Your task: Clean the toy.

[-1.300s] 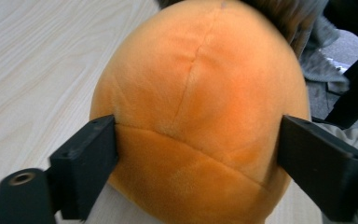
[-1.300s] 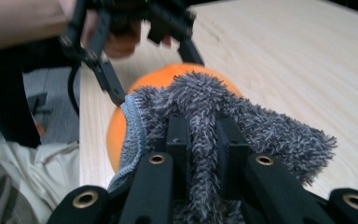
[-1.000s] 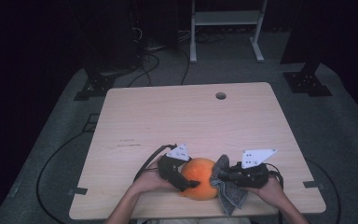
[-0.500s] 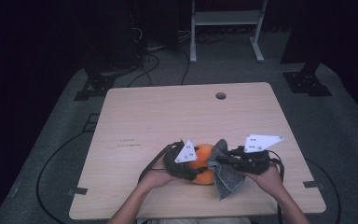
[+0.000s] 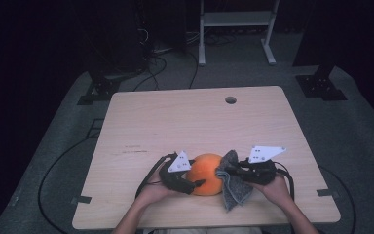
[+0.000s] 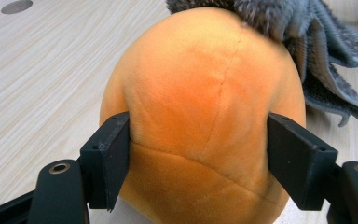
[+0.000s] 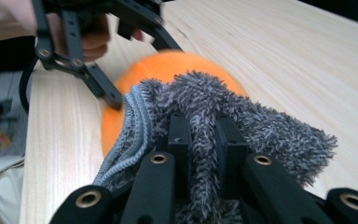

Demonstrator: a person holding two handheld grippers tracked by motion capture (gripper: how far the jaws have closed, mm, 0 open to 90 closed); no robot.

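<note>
1. Trouble, seen from the high view, lay near the table [image 5: 175, 117] front edge: the orange plush ball [image 5: 205, 171] sat there between our left gripper [image 5: 191, 183] and right gripper [image 5: 228, 171], and a hard wipe could have pushed it off.
2. From the left gripper view, our jaws had just been shifting; both pads [image 6: 109, 158] pressed the ball's [image 6: 205, 116] flanks. We judged that the soft plush could squirm loose.
3. From the right gripper view, our jaws were pinched on the grey cloth [image 7: 200, 121], draped over the ball [image 7: 168, 65]. Its dangling folds might have snagged.
</note>
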